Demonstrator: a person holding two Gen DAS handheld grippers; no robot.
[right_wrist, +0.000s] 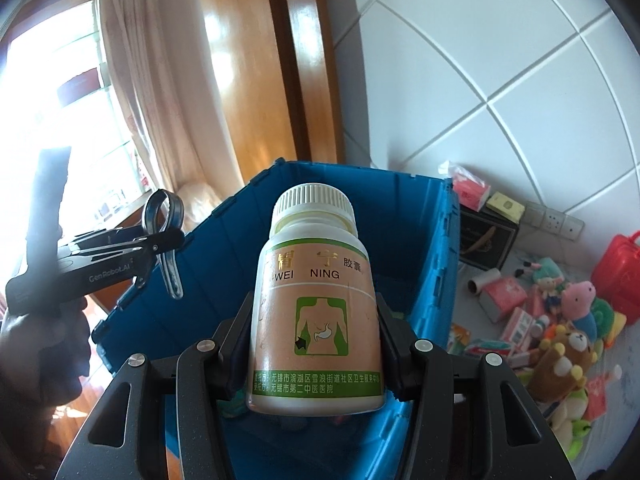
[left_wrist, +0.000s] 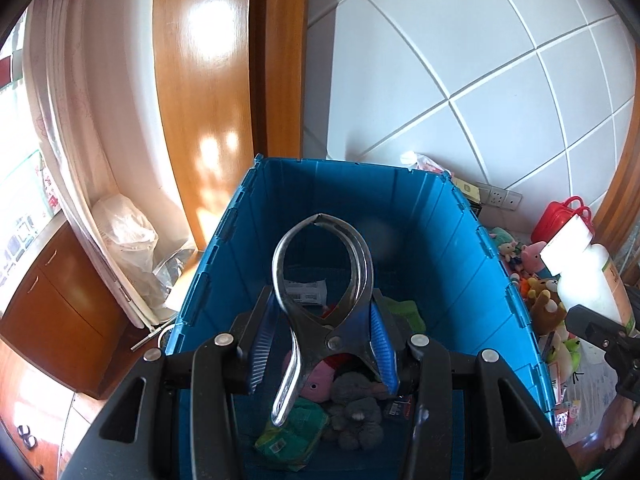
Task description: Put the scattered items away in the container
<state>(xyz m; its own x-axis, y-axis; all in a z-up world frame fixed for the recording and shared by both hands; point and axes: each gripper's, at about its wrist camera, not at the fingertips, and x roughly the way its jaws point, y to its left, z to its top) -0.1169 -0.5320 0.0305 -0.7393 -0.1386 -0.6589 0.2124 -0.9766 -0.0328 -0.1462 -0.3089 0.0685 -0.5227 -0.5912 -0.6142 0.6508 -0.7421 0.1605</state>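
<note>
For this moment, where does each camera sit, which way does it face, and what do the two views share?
Left wrist: on the left gripper, looking along its fingers down into the blue bin; it clamps a metal clip; the right gripper shows at the right edge.
Right wrist: on the right gripper, facing the bin's rim over a clamped pill bottle; the left gripper and hand show.
Shared: bin, clip, bottle, toy pile, tiled wall.

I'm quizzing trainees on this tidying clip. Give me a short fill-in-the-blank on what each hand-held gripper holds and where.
1. The left hand-held gripper grips a large metal ____.
2. The right hand-held gripper holds a pill bottle with a ____ cap.
3. Both items hang over the ____ crate.
4. The pink pig plush lies ____ the crate.

Missing: clamp; white; blue; outside
</note>
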